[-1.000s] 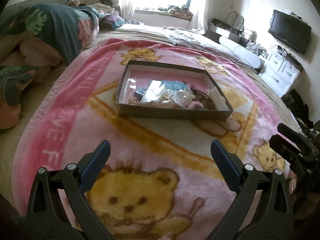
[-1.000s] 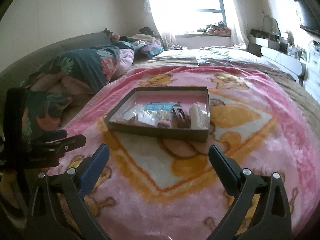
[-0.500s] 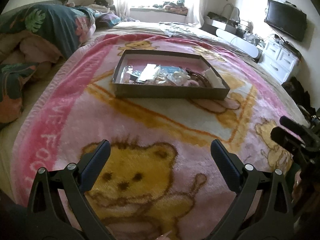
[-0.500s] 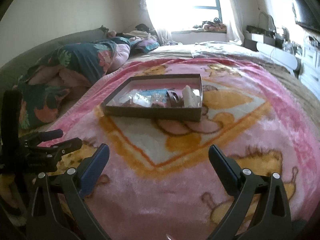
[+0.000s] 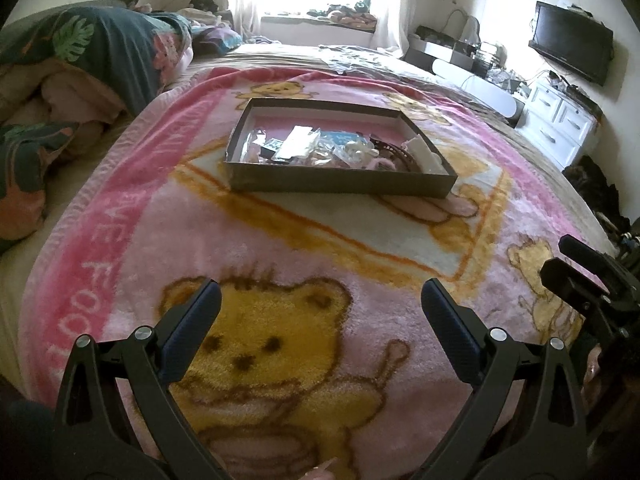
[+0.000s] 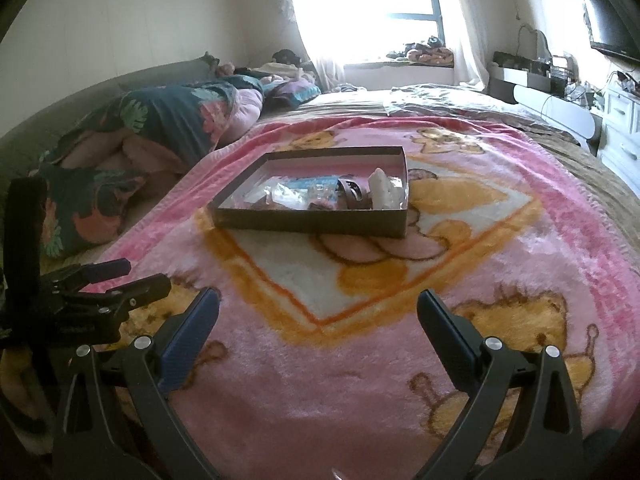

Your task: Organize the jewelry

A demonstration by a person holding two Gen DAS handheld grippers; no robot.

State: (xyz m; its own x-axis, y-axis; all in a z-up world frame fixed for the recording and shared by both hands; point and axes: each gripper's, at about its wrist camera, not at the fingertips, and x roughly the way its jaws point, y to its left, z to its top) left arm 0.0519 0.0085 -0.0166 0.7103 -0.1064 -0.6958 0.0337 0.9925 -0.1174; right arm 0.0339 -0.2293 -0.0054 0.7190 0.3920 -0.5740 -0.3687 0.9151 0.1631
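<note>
I hold the left tool [image 5: 320, 312] over the near part of the pink bear blanket [image 5: 280, 264], its jaws spread wide with nothing between them. The right tool [image 6: 318, 312] hangs beside it to the right, jaws equally wide and empty. The shallow brown box [image 5: 340, 186] sits well beyond both, toward the far middle of the blanket on the bed. The jewelry [image 5: 352, 150] lies in a loose heap along its near side (small packets and a dark bracelet, too jumbled for me to tell apart). A floral quilt [image 5: 100, 48] is bunched at far left.
</note>
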